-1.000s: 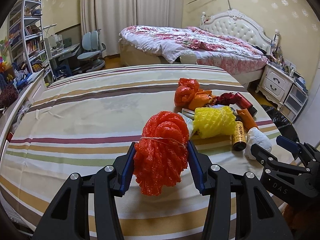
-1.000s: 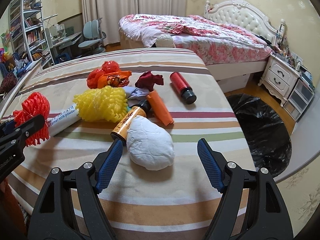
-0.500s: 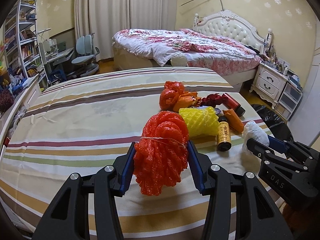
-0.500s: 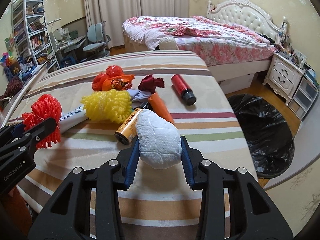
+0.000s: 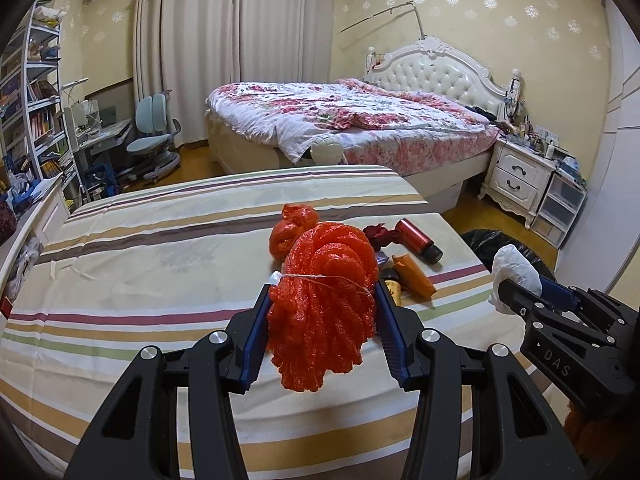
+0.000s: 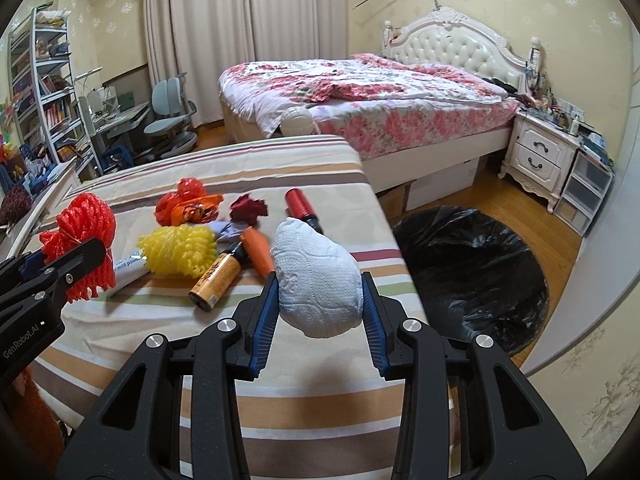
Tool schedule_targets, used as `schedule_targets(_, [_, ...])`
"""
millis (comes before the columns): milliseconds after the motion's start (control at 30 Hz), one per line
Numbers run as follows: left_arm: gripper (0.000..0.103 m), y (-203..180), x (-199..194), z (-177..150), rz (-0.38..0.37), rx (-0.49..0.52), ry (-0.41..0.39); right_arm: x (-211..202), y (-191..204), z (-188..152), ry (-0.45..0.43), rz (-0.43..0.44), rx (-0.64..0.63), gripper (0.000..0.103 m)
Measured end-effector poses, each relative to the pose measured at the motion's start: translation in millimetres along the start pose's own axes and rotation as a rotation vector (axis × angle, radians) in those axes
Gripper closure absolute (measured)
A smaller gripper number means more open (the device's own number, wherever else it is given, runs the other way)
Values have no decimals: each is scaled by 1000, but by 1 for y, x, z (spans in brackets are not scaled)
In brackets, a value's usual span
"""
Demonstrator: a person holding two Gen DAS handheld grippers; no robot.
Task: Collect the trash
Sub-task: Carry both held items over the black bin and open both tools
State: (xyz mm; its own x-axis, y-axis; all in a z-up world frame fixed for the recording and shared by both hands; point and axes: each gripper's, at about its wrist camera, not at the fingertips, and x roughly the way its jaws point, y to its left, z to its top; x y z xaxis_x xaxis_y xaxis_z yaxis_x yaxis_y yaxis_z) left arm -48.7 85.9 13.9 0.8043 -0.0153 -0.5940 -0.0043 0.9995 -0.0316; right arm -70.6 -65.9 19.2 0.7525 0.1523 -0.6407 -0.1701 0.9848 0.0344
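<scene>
Within the last second the right gripper [image 6: 320,300] has gone from open, with its jaws straddling the white paper wad [image 6: 318,280] on the striped tabletop [image 6: 280,400], to clenched on it and raised; the wad now hangs clear of the cloth, casting a faint shadow below. The left gripper [image 5: 322,320], which was already clamped on the red foam net [image 5: 324,300], has lifted too, so the net now covers the yellow foam net [image 6: 178,250] in its own view.

Both hands are loaded, so the picking half of this round looks done; the carry to the black trash bag [image 6: 472,276], open on the floor to the right of the table, is what remains. The right load is nearest the bag, just beyond the table's right edge.

Left on the cloth are the yellow net, the amber bottle [image 6: 218,276] lying near it, the orange packet [image 6: 258,254], the red bottle [image 6: 302,208] farther back, a dark red crumple [image 6: 248,208], the orange plastic bags [image 6: 186,206] at the far left of the pile, and a white tube [image 6: 130,266] partly under the yellow net.

Compared with half a second ago, the wad sits higher and nearer the bag side.
</scene>
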Motion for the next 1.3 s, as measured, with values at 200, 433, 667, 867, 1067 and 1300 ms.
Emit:
schedule_targets(200, [54, -23, 8, 12, -28, 24, -24, -4, -22, 4, -25, -43, 30, 65])
schedule_targets(433, [54, -53, 28, 24, -73, 64, -39, 1, -55, 10, -41, -103, 81, 65])
schedule_targets(667, [54, -90, 59, 29, -121, 106, -28, 16, -95, 14, -40, -178, 132, 64])
schedule_targets(867, [54, -121, 92, 35, -150, 137, -15, 34, -125, 18, -23, -222, 171, 64])
schedule_targets(1067, [54, -148, 119, 40, -169, 158, 12, 57, -151, 23, 8, -247, 204, 64])
schedule_targets(1300, [54, -171, 140, 38, -166, 203, 38, 77, -172, 24, 38, -266, 229, 64])
